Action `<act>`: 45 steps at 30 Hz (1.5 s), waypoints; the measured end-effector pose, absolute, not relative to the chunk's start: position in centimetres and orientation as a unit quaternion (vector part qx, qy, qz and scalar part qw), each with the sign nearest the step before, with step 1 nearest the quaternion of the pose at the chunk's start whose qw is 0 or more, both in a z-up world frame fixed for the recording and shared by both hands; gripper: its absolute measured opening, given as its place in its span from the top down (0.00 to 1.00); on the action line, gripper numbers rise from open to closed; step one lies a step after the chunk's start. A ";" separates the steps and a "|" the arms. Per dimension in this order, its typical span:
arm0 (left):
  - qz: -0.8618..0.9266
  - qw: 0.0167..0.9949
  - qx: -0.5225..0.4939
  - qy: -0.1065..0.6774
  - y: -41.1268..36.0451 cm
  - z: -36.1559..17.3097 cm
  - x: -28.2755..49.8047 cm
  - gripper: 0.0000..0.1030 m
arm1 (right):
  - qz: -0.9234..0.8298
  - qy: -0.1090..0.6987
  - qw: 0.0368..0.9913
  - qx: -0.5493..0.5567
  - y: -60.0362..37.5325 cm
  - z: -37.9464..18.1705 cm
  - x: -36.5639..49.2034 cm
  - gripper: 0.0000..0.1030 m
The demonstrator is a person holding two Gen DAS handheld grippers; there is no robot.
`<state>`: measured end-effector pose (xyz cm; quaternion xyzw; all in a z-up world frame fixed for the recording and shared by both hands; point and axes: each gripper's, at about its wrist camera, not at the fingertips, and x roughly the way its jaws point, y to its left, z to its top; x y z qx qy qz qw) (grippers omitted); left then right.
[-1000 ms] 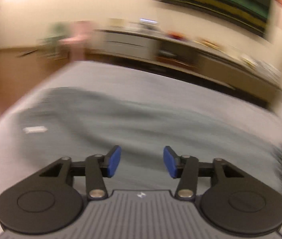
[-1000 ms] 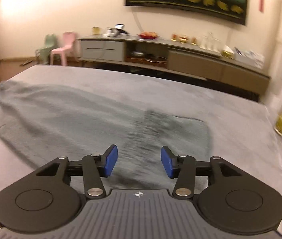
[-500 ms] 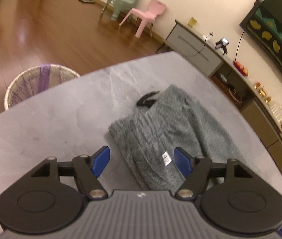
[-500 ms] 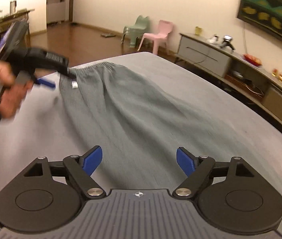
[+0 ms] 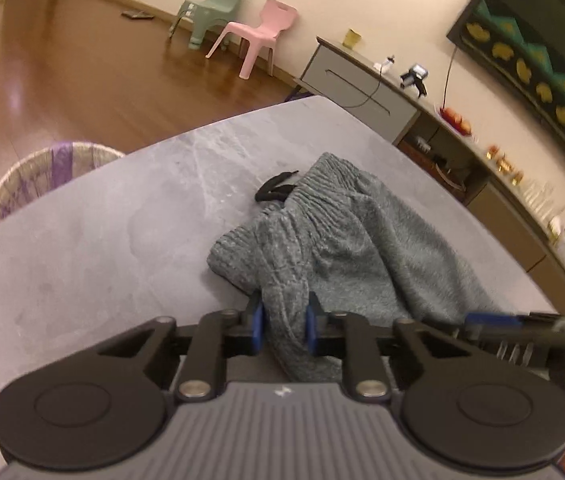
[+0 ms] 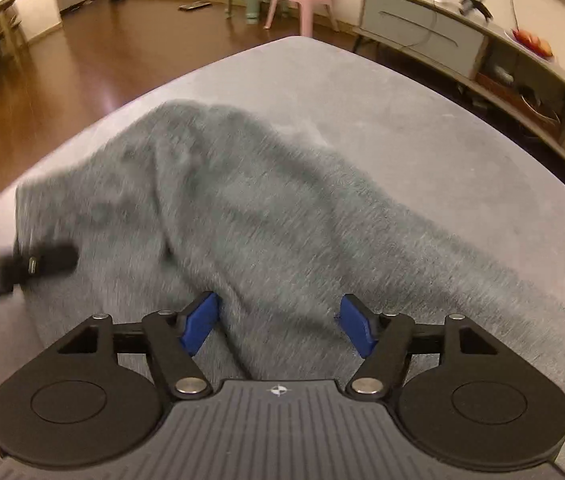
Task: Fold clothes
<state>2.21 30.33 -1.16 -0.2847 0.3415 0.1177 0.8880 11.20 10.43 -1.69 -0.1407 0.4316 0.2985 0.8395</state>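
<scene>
Left hand-held gripper (image 5: 284, 326) sits low at 6 o'clock in its own view, blue pads (image 5: 257, 326) pinched together on a bunched fold of the grey knit garment (image 5: 346, 248), the fabric squeezed into a narrow ridge between them and spilling down toward the gripper body. Over at 3 o'clock in that same view, the right hand-held gripper (image 5: 522, 330) pokes in from the edge, dark and blurred, just beside the garment's near hem. Switch to the right wrist view: the right hand-held gripper (image 6: 280, 330) has its blue pads (image 6: 356, 330) standing well apart, with grey cloth (image 6: 266, 216) lying between and under them, and nothing pinched. At 9 o'clock there, the left gripper's dark tip (image 6: 42, 262) is on the garment's edge, smeared by motion. Moving out, the garment stretches across the grey marbled counter (image 5: 102, 240), rumpled, its ribbed waistband (image 5: 322, 184) up toward 12 o'clock in the left view and a black drawstring (image 5: 276, 190) curling out onto the bare counter just beside it. Beyond the counter's edge at 10 o'clock, a woven basket (image 5: 42, 176) with purple lining stands on the wooden floor (image 5: 62, 80). Farther still, at 11 to 12 o'clock, a green chair (image 5: 212, 12) and a pink chair (image 5: 258, 36) stand side by side against the wall, and a long low sideboard (image 5: 362, 84) runs off toward 2 o'clock.
</scene>
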 end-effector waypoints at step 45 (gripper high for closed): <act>-0.205 0.944 0.117 0.231 9.7 3.2 -4.4 0.77 | 0.308 0.380 0.871 -0.036 -3.6 0.7 9.7 0.59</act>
